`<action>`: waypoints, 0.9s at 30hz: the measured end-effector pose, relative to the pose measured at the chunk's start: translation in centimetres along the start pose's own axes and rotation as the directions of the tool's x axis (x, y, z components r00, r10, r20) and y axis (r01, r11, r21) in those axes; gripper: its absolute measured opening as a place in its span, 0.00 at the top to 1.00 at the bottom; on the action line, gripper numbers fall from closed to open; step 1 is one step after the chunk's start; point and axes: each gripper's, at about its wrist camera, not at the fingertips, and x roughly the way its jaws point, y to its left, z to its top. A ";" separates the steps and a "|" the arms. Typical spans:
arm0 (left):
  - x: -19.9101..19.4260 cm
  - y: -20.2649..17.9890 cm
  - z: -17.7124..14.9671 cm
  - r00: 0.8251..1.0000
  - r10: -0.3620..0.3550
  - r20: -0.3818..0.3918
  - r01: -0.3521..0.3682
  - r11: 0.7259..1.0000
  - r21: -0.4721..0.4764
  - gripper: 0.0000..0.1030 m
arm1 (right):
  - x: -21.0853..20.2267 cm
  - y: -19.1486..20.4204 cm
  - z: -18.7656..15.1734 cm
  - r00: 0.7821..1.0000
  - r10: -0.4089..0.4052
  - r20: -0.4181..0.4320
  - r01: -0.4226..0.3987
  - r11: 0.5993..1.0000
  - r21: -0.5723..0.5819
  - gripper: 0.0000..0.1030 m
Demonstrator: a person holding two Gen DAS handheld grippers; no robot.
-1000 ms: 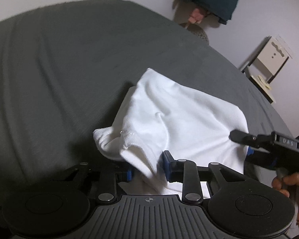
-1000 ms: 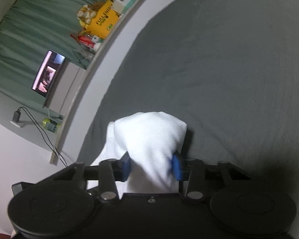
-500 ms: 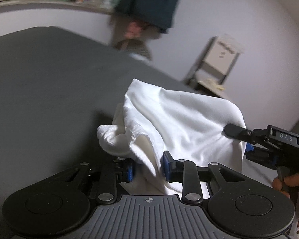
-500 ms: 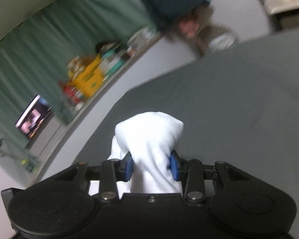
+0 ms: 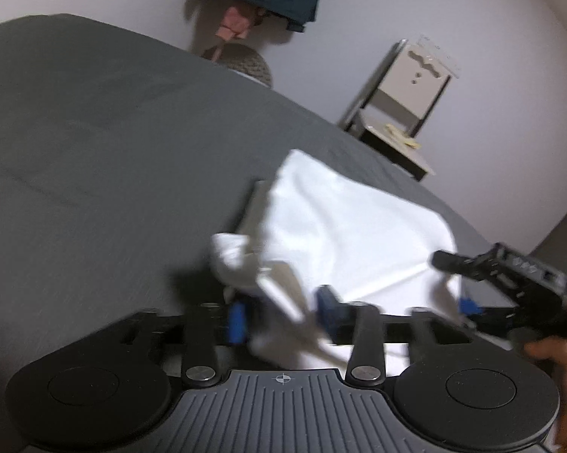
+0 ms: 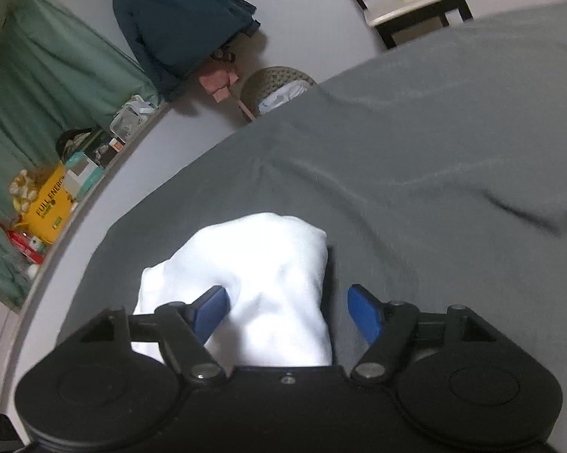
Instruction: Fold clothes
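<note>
A white garment (image 5: 343, 222) lies bunched on the dark grey bed (image 5: 94, 143). My left gripper (image 5: 281, 313) has its jaws opening; a blurred fold of the cloth slips between the blue pads, which no longer press it. In the right wrist view the same white garment (image 6: 268, 264) sits between the pads of my right gripper (image 6: 289, 311), whose jaws are opening too; the right pad stands clear of the cloth. The right gripper (image 5: 468, 298) also shows at the cloth's right corner in the left wrist view, held by a hand (image 5: 562, 358).
A chair (image 5: 400, 105) stands by the wall beyond the bed's far right edge. A woven basket (image 6: 279, 87) and a hanging dark jacket (image 6: 177, 22) are behind the bed. A shelf with boxes (image 6: 57, 196) runs along the green curtain.
Both grippers carried the white garment across the bed while shut on it, then spread their jaws. The cloth now sags loose between the pads.
</note>
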 end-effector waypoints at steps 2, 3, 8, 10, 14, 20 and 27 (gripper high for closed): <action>-0.6 0.9 -0.1 1.000 0.024 -0.003 -0.024 1.000 -0.004 0.36 | -1.2 0.9 0.1 0.999 -0.035 0.042 0.036 0.999 -0.029 0.32; -1.1 1.2 -0.2 0.999 0.039 -0.003 -0.039 0.999 -0.009 0.36 | -1.9 1.4 0.1 0.997 -0.044 0.068 0.047 0.998 -0.043 0.32; -4.4 1.4 0.8 0.983 0.086 0.165 -0.089 0.996 0.013 0.36 | -4.7 4.4 -0.3 0.994 0.017 0.107 -0.002 0.989 -0.147 0.31; -5.7 1.0 1.2 0.971 0.005 0.238 -0.022 0.997 0.067 0.36 | -5.0 5.3 -0.9 0.996 0.021 0.085 -0.006 0.984 -0.177 0.31; -4.9 0.0 2.8 0.957 -0.220 0.190 0.203 0.974 0.104 0.35 | -4.3 6.4 -2.8 1.000 0.015 -0.008 -0.017 0.966 -0.258 0.31; 0.4 0.1 2.7 0.973 -0.228 0.021 0.227 0.973 0.038 0.36 | -3.3 6.8 -3.7 0.999 0.015 -0.040 -0.027 0.948 -0.317 0.27; -0.5 2.1 1.3 0.987 -0.162 0.007 0.160 0.981 0.107 0.36 | -2.9 7.5 -5.3 0.982 -0.152 -0.109 0.096 0.911 -0.400 0.26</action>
